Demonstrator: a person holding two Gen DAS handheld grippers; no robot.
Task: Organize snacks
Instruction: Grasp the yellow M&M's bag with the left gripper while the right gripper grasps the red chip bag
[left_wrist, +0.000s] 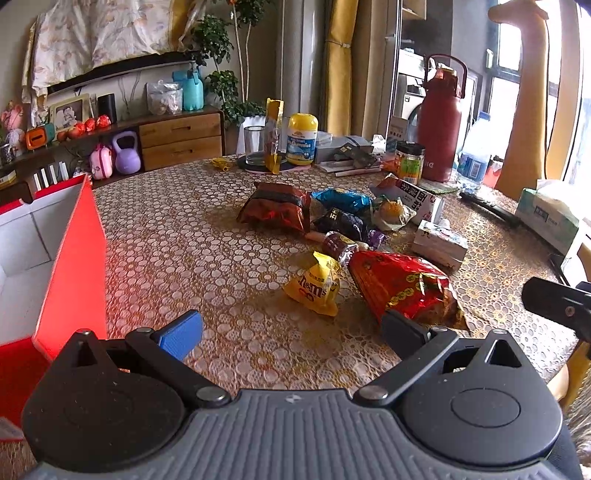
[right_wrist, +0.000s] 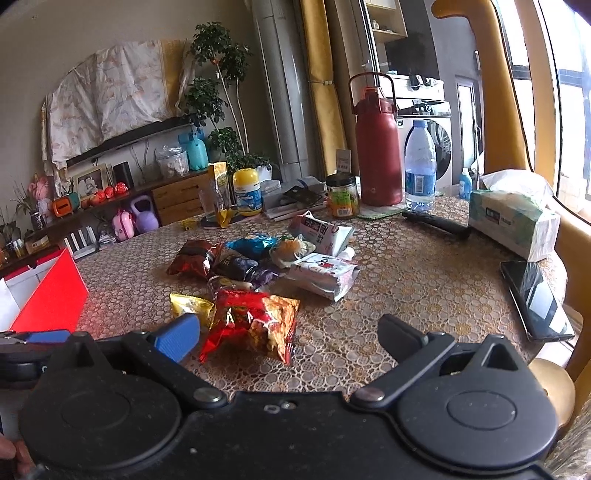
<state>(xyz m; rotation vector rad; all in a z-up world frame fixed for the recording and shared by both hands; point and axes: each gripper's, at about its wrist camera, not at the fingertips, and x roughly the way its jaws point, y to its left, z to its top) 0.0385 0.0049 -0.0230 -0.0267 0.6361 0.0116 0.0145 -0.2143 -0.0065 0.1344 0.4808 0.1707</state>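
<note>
My right gripper (right_wrist: 290, 332) hangs wide open and empty just short of the red snack bag (right_wrist: 255, 323); my left gripper (left_wrist: 291, 330) is equally spread, holding nothing, near the yellow M&M's pouch (left_wrist: 316, 286). The red bag lies at the near edge of the snack pile (right_wrist: 266, 258) on the lace-covered table (right_wrist: 406, 280). I judge it light, puffy, crinkly and slippery, its contents easily crushed, so I'd pinch a sealed end seam rather than its belly. The open red box (left_wrist: 70, 258) waits to the left.
</note>
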